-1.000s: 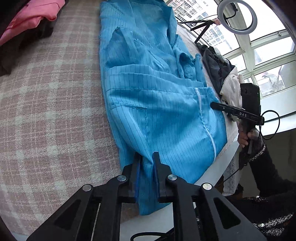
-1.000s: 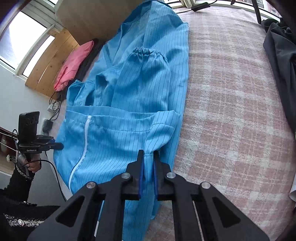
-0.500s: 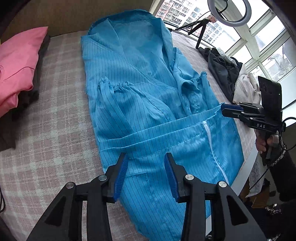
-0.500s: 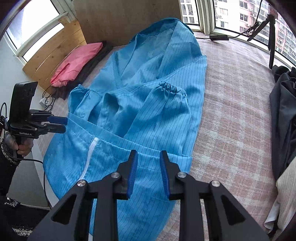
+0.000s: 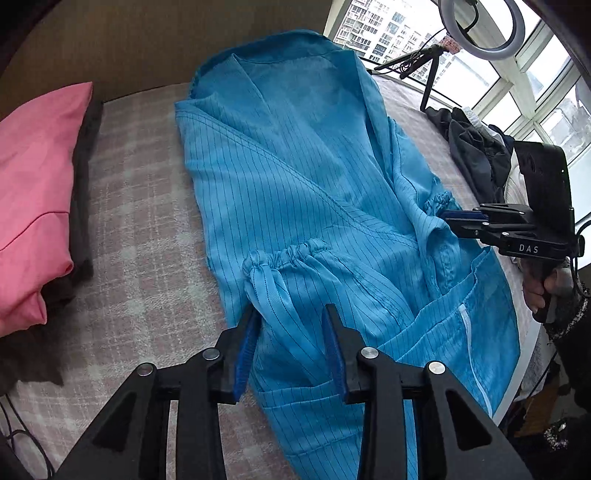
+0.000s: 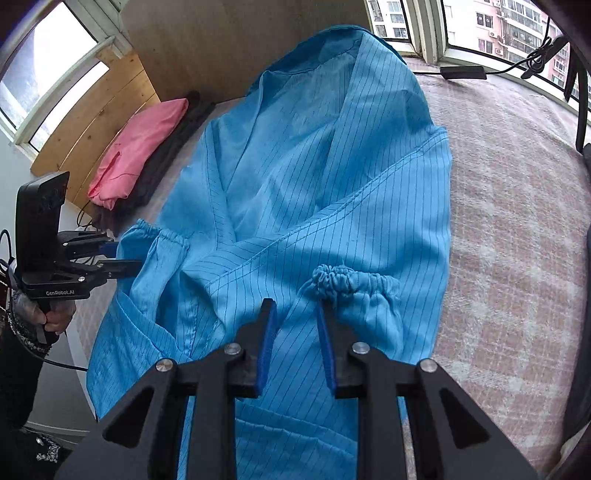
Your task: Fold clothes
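Observation:
A blue pinstriped coat (image 5: 295, 192) lies lengthwise on the plaid bed cover, hood at the far end, both sleeves folded in, hem folded up near me. My left gripper (image 5: 291, 317) is open and empty just above the left sleeve's elastic cuff (image 5: 284, 254). My right gripper (image 6: 293, 314) is open and empty, its tips beside the right sleeve's gathered cuff (image 6: 343, 282). The coat (image 6: 332, 166) fills the right wrist view. Each gripper shows in the other's view: right gripper (image 5: 458, 221), left gripper (image 6: 118, 254).
A pink folded garment (image 5: 33, 192) on dark cloth lies at the left, also seen in the right wrist view (image 6: 140, 147). Dark and white clothes (image 5: 476, 155) are piled at the right. A ring light on a tripod (image 5: 476, 26) stands by the windows. The bed's near edge (image 5: 532, 350) runs close.
Both grippers let go of the coat's folded-up hem, opened, and moved up and forward over the coat. They now sit over the sleeve cuffs.

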Tool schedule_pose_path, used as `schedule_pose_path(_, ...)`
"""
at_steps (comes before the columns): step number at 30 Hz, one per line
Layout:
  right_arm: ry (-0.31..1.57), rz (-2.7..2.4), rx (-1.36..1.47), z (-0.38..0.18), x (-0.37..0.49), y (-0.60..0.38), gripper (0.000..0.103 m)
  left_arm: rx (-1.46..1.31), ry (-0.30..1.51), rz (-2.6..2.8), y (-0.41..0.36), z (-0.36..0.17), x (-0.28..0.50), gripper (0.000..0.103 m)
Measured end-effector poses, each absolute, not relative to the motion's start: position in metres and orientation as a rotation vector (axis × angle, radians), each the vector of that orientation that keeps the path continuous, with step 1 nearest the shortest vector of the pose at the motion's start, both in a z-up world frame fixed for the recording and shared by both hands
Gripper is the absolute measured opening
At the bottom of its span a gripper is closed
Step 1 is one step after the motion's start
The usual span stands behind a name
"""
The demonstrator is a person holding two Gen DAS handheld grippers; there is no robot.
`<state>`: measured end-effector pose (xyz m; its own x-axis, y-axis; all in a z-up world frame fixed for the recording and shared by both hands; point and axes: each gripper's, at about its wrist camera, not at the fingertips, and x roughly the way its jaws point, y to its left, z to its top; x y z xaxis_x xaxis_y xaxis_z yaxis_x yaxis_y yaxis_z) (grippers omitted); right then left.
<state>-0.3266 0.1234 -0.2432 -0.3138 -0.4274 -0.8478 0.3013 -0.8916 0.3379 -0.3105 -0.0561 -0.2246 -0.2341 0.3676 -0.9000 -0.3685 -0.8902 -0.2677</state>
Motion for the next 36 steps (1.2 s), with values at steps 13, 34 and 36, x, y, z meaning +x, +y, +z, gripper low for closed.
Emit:
schedule_pose_path(13, -0.378, -2.272, 1.392, -0.175, -0.268, 0.186, 0.028, -1.505, -0.007, 2.222, -0.123, -0.142, -0.263, 0.036)
schedule_pose_path(34, -0.027, -2.562, 1.202, -0.028, -0.347, 0.194, 0.064, -1.338, 0.091, 2.313, -0.133, -0.074, -0.408, 0.049)
schedule_pose_path(36, 0.057, -2.514, 1.262, -0.055, -0.380, 0.183, 0.064, -1.382, 0.104, 2.280, -0.117, -0.098, -0.431, 0.049)
